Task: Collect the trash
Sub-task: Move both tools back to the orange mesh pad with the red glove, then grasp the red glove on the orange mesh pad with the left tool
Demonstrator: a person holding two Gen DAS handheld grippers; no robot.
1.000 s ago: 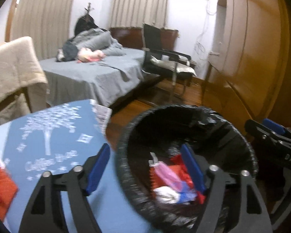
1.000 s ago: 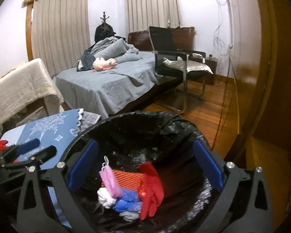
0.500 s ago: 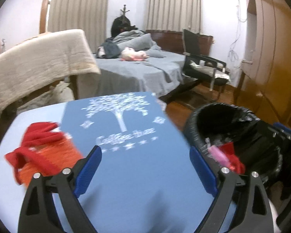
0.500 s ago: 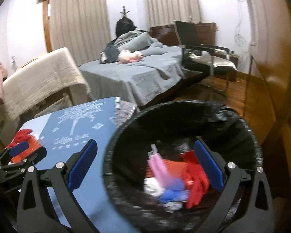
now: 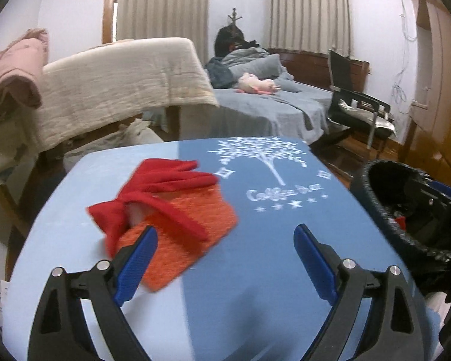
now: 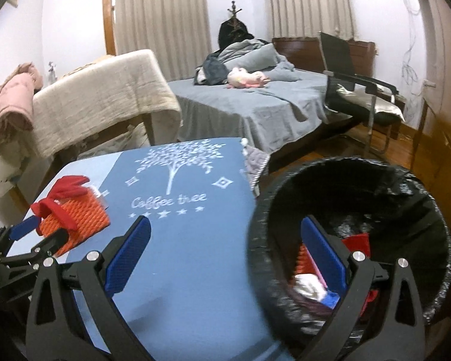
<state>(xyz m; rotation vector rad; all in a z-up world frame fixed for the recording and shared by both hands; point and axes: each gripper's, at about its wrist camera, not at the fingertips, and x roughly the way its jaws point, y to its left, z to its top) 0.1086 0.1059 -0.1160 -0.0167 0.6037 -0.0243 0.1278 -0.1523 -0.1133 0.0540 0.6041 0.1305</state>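
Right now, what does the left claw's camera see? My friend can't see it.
The left claw hangs open over a blue table, empty, its left finger near a red glove draped on an orange cloth. A black-lined bin sits at the right, a bed behind.

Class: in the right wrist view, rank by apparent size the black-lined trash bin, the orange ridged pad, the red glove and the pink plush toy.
1. Black-lined trash bin, though nearest.
2. Orange ridged pad.
3. Red glove and pink plush toy: similar, and the toy is farther, so unranked.
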